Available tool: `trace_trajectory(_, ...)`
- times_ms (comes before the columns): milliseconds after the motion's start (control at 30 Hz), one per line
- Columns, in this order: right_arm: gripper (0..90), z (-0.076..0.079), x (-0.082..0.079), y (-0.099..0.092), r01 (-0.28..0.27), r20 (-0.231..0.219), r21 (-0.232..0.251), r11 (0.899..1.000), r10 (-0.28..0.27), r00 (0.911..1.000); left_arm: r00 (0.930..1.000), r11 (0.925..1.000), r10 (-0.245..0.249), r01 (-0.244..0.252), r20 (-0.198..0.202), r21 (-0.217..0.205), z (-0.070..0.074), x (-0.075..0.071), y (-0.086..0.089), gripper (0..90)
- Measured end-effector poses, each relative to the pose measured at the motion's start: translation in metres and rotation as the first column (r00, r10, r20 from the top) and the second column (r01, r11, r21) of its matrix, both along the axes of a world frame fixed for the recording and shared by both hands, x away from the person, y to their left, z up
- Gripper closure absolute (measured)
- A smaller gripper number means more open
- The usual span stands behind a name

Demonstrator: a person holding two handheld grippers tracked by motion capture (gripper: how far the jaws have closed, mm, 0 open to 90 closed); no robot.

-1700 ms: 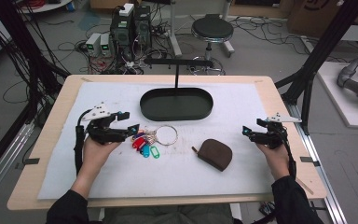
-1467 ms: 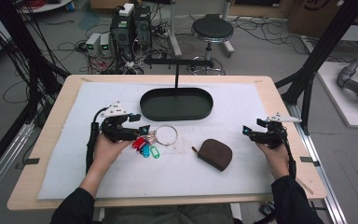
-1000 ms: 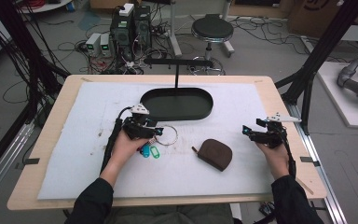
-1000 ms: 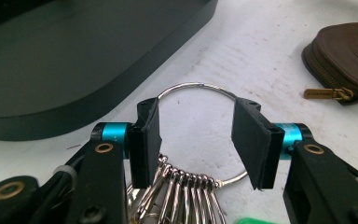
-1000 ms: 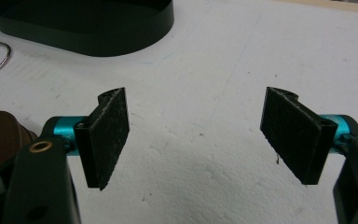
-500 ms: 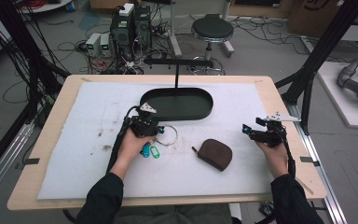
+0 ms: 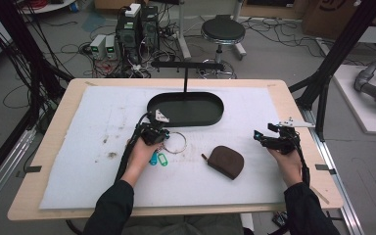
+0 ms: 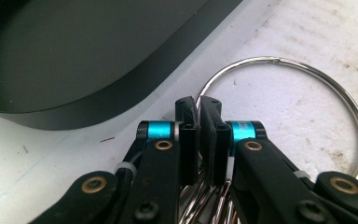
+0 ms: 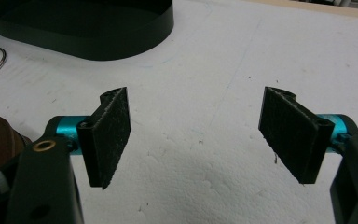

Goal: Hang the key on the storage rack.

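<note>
Comparing with the high view 1.7 s ago, we note the left gripper (image 7: 157, 136) has travelled from the left part of the desk (image 7: 44, 196) toward the middle and come down on the key bunch. Its fingers (image 8: 186, 112) are now clenched on the key ring (image 8: 354, 116) stack: the left gripper view shows the pads nearly together, with wire loops bunched between them below the tips, and the large ring arcing out to one side, flat on the white mat (image 7: 78, 161). The key ring lies just in front of the black oval tray (image 7: 210, 117), near the desk's centre; green and blue tags (image 7: 159, 159) show beside the person's left hand (image 7: 139, 154).

The right gripper (image 7: 274, 142) sits by the right edge of the desk, where it was in the earlier frames; its fingers (image 9: 109, 135) are spread wide over bare mat, holding nothing. The brown pouch (image 7: 225, 161) rests between the two grippers, unmoved and untouched.

Judgement: the approach is finished and the grasp looks made, so the lift is the next step. The ring still rests on the mat, so no lift has begun. The tray beside it seems the likely destination. Risk: thin wire may slip between the pads when raised.
</note>
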State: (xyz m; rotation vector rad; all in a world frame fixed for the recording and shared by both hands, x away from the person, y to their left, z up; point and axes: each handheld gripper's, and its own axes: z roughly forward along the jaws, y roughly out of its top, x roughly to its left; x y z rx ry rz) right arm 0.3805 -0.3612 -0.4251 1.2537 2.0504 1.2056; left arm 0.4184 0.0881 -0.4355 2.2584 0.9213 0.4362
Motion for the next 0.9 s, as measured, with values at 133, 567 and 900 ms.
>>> trace_trajectory(133, 25.5, -0.001, 0.001, 0.001, -0.007, 0.002, -0.003, 1.000, 0.007, 1.0000, 0.9999, 0.9993, -0.001, 0.000, -0.015, -0.038, -0.001, 0.003, 0.004, 81.6)
trace_trajectory(567, 25.5, 0.002, -0.001, 0.000, -0.004, 0.010, 0.006, 1.000, 0.004, 0.9999, 0.9986, 0.9932, -0.034, 0.030, -0.039, -0.112, 0.001, 0.003, 0.009, 86.3)
trace_trajectory(900, 25.5, 0.002, -0.002, -0.002, 0.002, 0.006, 0.024, 1.000, -0.002, 1.0000, 0.9913, 0.9772, -0.103, 0.116, 0.081, -0.178, 0.035, -0.025, 0.021, 86.3)
